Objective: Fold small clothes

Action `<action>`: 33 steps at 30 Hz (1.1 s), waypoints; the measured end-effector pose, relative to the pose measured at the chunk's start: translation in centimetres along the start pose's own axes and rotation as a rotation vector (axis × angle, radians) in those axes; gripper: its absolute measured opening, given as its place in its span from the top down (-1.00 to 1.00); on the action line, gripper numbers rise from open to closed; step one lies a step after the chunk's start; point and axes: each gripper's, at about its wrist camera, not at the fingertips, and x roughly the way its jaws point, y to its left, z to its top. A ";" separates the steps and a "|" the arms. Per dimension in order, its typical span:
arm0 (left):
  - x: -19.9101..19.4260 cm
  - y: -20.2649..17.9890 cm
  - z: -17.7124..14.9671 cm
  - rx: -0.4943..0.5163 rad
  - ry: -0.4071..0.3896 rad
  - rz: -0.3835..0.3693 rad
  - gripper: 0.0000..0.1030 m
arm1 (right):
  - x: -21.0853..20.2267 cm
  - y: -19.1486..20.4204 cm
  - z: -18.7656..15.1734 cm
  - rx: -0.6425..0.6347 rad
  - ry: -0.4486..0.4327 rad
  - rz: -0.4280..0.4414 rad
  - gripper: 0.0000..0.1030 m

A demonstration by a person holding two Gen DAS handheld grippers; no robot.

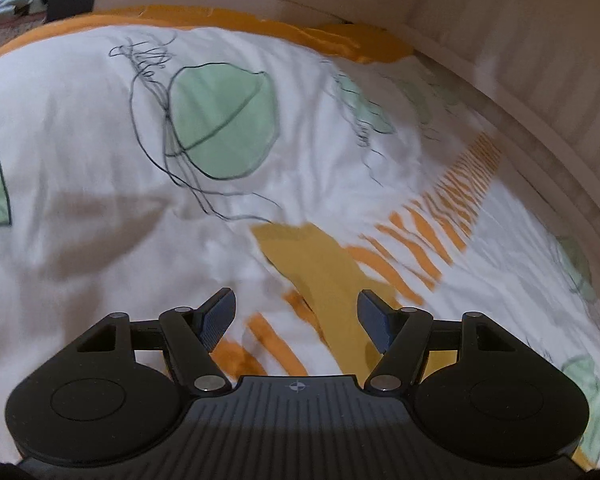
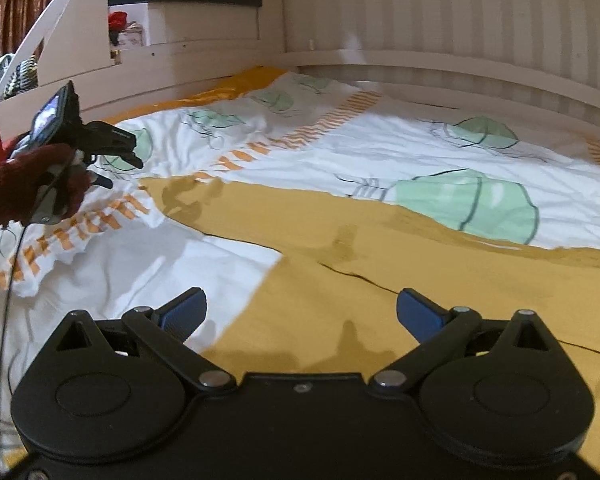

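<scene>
Spreading across the bed: a mustard-yellow garment (image 2: 380, 248), laid flat on a white duvet (image 2: 340, 152) printed with green leaf shapes and orange dashes.
Garment in right wrist view: fills the 3 to 6 o'clock part of the frame, with one narrow arm of cloth reaching toward 10 o'clock; a thin dark line crosses it.
Garment in left wrist view: (image 1: 316, 268) a yellow strip runs from the centre down to 5 o'clock, passing under the gap between the fingers; the picture is blurred.
Left gripper: (image 1: 296, 312) jaws stand apart, nothing between the pads, no cloth pinched. From the right wrist view it appears at 9 o'clock (image 2: 118, 160), above the duvet edge, carried by a hand in a dark red glove (image 2: 28, 188).
Right gripper: (image 2: 300, 312) jaws wide apart above the yellow cloth, holding nothing.
Cable: (image 2: 8, 300) a thin black lead hangs from the gloved hand toward 7 o'clock.
Surround: pale bed frame (image 2: 420, 64) at 12 o'clock, orange sheet (image 2: 236, 84) along the far edge.
</scene>
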 end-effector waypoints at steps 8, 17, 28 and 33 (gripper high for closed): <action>4.2 2.0 1.5 -0.096 0.055 -0.021 -0.27 | 1.7 1.2 -0.1 -0.018 0.041 0.005 -0.96; 7.3 1.4 2.2 -0.080 0.069 -0.060 -0.27 | 1.9 1.0 -0.4 -0.014 0.071 -0.021 -0.96; 5.1 2.4 1.9 -0.194 -0.027 -0.151 0.94 | 1.2 -0.3 -0.8 0.027 0.079 -0.037 -0.96; 0.1 -0.4 2.6 -0.100 -0.094 -0.199 0.94 | -0.1 -2.1 -1.5 0.061 0.076 -0.058 -0.96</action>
